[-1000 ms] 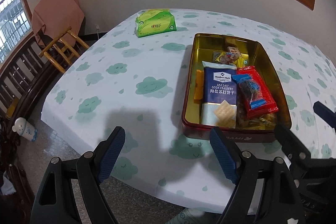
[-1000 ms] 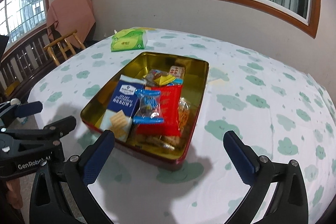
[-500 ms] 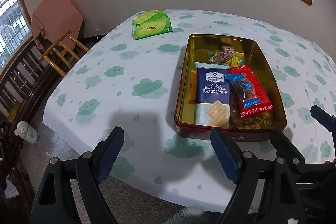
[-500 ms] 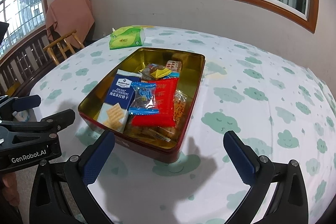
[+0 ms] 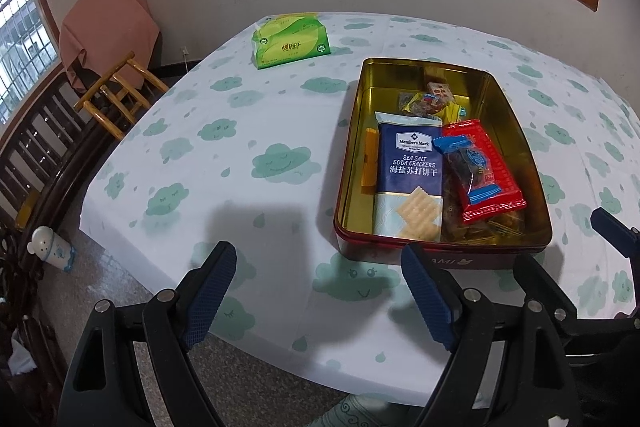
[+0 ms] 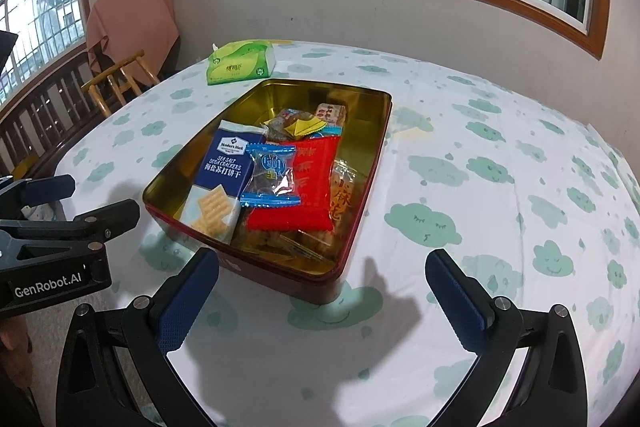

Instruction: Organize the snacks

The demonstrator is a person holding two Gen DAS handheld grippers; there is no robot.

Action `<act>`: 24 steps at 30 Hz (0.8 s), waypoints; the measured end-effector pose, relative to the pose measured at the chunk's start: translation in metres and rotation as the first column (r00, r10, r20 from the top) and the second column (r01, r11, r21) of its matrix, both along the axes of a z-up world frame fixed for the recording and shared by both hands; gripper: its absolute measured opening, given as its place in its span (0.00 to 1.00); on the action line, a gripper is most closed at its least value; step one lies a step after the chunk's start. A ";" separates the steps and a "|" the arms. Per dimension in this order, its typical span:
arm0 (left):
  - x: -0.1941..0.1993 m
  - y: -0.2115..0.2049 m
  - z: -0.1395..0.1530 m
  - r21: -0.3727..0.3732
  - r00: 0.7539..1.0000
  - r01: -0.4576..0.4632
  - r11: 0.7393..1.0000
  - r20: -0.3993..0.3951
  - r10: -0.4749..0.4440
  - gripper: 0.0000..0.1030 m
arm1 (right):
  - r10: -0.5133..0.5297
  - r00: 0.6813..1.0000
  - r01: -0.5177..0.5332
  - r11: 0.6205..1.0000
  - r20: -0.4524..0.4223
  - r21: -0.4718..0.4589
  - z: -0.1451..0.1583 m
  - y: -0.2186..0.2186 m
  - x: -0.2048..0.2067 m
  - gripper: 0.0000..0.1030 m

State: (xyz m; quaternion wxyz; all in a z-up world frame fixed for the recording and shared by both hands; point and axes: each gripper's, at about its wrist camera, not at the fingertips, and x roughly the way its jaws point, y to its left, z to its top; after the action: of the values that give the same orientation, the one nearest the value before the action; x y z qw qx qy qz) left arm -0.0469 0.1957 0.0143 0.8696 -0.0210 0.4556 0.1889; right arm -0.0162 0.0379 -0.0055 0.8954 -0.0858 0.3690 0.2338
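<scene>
Snacks lie packed in a gold-lined tin (image 5: 516,131) on the cloud-print tablecloth (image 5: 240,131). From the left wrist view, the left gripper (image 5: 320,291) hangs with its jaws spread wide and empty, near the table's front edge and just short of the tin's near wall. A blue cracker pack (image 5: 410,167) lies flat along the tin's left side; it looks stiff but brittle inside, so a light pinch across its narrow width seems safest. A green tissue pack (image 5: 290,41) sits well apart at the far side.

From the right wrist view, the right gripper (image 6: 320,299) is likewise spread and holds nothing, just before the tin's near corner. A small clear-and-blue candy wrapper (image 6: 272,175) rests on top of a red packet (image 6: 312,187); both look light, crinkly and slippery, best taken by a crimped end seam. The topmost wrapper appears easiest to reach.
</scene>
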 end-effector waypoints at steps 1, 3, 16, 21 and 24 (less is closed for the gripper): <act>-0.001 0.000 0.000 -0.002 1.000 -0.001 1.000 0.000 0.001 0.80 | 0.001 1.000 -0.001 1.000 -0.001 -0.001 0.000 0.000 0.000 1.00; -0.001 0.001 -0.002 -0.004 1.000 -0.002 1.000 0.001 0.002 0.80 | 0.004 1.000 -0.004 1.000 0.002 -0.004 -0.001 0.001 -0.001 1.00; -0.001 0.002 -0.004 -0.011 1.000 -0.003 1.000 -0.002 0.003 0.80 | 0.005 1.000 -0.005 1.000 0.004 -0.009 -0.001 0.002 -0.002 1.00; -0.001 0.002 -0.004 -0.012 1.000 -0.001 1.000 -0.002 0.001 0.80 | 0.006 1.000 -0.006 1.000 0.002 -0.009 -0.002 0.003 -0.003 1.00; -0.001 0.002 -0.004 -0.011 1.000 -0.002 1.000 -0.002 0.002 0.80 | 0.005 1.000 -0.005 1.000 0.002 -0.008 -0.002 0.002 -0.002 1.00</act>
State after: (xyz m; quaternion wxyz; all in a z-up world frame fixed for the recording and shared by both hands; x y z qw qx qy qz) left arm -0.0474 0.1975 0.0103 0.8689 -0.0260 0.4573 0.1874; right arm -0.0177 0.0402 -0.0073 0.8949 -0.0905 0.3687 0.2346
